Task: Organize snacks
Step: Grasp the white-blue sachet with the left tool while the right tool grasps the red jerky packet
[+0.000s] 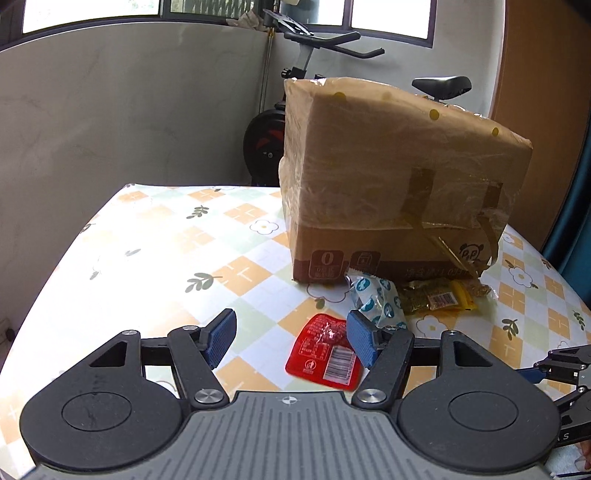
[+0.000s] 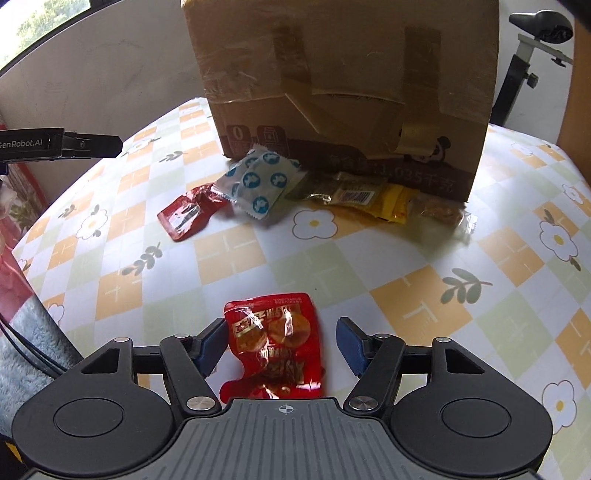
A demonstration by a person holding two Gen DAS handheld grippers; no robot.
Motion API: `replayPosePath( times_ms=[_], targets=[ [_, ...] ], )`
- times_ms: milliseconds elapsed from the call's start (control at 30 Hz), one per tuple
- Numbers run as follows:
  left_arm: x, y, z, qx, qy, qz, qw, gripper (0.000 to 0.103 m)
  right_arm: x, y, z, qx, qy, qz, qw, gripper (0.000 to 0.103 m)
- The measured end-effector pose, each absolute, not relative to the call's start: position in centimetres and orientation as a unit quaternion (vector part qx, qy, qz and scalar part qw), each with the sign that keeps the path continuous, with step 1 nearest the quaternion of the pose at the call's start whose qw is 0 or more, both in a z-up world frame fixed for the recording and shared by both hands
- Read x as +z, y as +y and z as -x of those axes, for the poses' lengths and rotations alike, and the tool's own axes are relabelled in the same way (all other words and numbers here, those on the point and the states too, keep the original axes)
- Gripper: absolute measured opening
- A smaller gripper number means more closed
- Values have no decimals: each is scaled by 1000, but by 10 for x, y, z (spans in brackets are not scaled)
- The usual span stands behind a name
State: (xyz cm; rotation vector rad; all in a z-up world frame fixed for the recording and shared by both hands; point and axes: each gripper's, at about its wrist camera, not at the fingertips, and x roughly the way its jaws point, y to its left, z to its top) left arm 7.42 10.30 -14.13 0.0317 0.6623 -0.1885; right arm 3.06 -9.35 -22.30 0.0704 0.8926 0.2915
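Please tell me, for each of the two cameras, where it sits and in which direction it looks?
Left wrist: sits on the left tool, looks down over the table toward the cardboard box; its open blue fingers show.
Right wrist: sits on the right tool, looks down at a red snack packet between its open fingers.
Shared: box, blue-spotted packet, smaller red packet.

Red packet (image 2: 275, 343), blue-dotted white packet (image 2: 258, 182)

Exercise bike (image 1: 295, 122) behind table w/ floral checked cloth (image 1: 147, 258), windows (image 1: 92, 11) above.
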Motion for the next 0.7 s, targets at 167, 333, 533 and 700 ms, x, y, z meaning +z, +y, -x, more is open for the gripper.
replayPosePath(
  times_ms=[167,333,533,700],
  targets=[
    [-157,101,-70,-91,337,-14,937,68,-223,-88,-27,142,426,-7,894,63],
    [-164,95,-68,-99,344,-9,934,68,-224,-83,-25,145,424,14,894,65],
    [-168,91,-64,-101,348,1,932,68,-225,-77,-20,154,417,49,895,65],
    [-173,88,-60,-101,354,13,930,68,-224,-81,-18,150,407,45,900,54]
  ],
)
